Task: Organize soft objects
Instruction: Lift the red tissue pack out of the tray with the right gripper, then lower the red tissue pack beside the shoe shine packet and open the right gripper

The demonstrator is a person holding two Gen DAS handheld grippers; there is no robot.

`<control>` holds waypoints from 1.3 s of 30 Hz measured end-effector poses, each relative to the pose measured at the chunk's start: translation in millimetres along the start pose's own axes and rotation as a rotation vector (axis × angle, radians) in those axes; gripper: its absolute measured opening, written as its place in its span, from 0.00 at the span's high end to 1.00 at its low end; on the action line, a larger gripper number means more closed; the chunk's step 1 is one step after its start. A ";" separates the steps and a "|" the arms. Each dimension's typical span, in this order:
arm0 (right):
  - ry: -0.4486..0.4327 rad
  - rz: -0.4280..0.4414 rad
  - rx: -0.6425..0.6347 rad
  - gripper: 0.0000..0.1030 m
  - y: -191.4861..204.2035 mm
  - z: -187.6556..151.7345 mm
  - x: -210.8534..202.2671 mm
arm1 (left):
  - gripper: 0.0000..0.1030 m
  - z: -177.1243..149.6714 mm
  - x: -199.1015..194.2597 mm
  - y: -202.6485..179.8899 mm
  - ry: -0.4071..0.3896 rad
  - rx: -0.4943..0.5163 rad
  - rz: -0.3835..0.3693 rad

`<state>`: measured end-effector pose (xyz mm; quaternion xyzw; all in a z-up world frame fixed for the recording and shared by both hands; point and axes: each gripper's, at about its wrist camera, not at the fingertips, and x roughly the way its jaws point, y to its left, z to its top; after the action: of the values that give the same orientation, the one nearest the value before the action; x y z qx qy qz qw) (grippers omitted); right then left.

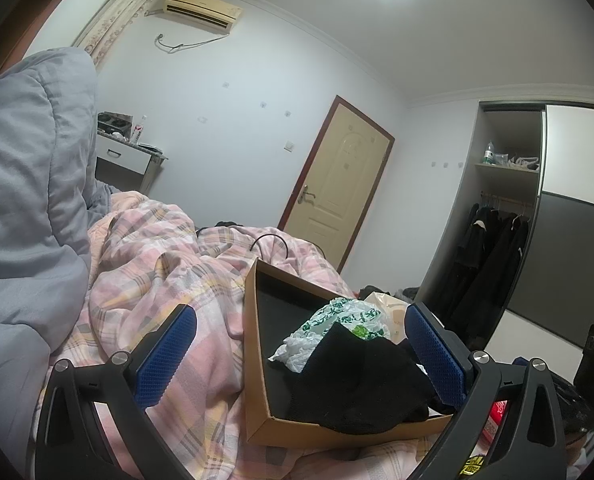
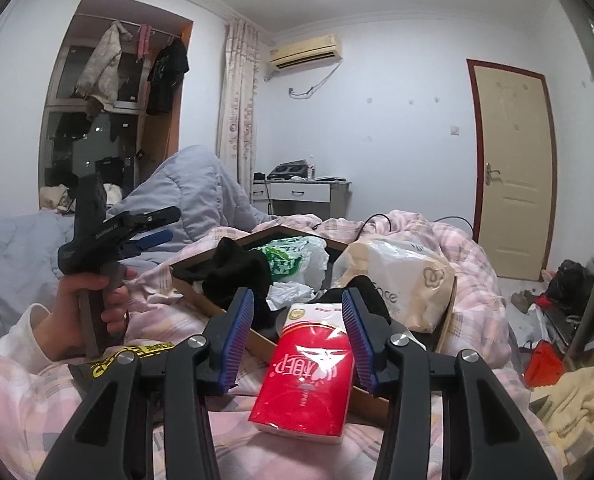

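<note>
Across the left wrist view, on the bed (image 1: 149, 280) with its pink plaid cover: left gripper (image 1: 301, 344) with jaws spread wide and nothing between the pads, pointing level over the near corner of a shallow cardboard box (image 1: 253, 360). Inside the box already, a black cloth (image 1: 357, 380) draped over the near rim and a crumpled green-and-white plastic bag (image 1: 337, 320) behind it, apparently gathered there as the sorting spot. Probably parked beside the box to stay clear while the other hand works. Grey quilt (image 1: 25, 168) heaped at left.

From the right wrist view: right gripper (image 2: 297, 336) with blue pads flanking the top of a red tissue pack (image 2: 309, 372), which lies on the bed with its far end against the box edge (image 2: 201, 292). Right pad touching or nearly touching the pack, left pad with a visible gap, so no firm pinch yet; jaws part-way spread. Placement suggests a grasp forming to lift the pack into the box. Beige plastic bag (image 2: 409, 276) filling the box's right side; black cloth and green bag further left. Hand (image 2: 93, 300) at left gripping the other gripper's handle, jaws spread and empty.
</note>
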<state>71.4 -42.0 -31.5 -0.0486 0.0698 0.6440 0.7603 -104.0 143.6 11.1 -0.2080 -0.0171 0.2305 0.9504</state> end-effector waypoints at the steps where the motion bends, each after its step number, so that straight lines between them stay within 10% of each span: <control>1: 0.001 -0.009 0.008 0.59 -0.9 -0.8 -1.3 | 0.00 0.0 0.0 0.0 0.000 0.000 0.001; 13: 0.180 -0.107 -0.040 0.35 4.7 -8.3 22.9 | 0.00 0.2 0.6 -1.1 0.005 0.001 0.000; 20: 0.228 -0.135 -0.074 0.37 6.6 -12.0 24.6 | 0.00 0.3 0.6 -1.2 0.006 0.002 0.000; 23: 0.199 -0.125 -0.058 0.53 3.2 -11.0 17.5 | 0.00 0.4 0.7 -1.2 0.005 0.002 0.000; 32: 0.076 0.103 -0.039 0.53 5.4 -8.0 -7.1 | 0.00 0.4 0.7 -1.1 0.006 0.002 0.000; 39: 0.154 0.230 -0.120 0.53 28.5 -13.0 5.6 | 0.00 0.4 0.7 -1.2 0.007 0.002 0.000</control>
<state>43.6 -33.9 -44.8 -0.1351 0.0945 0.7242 0.6695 -102.9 143.1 12.0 -0.2076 -0.0137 0.2298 0.9507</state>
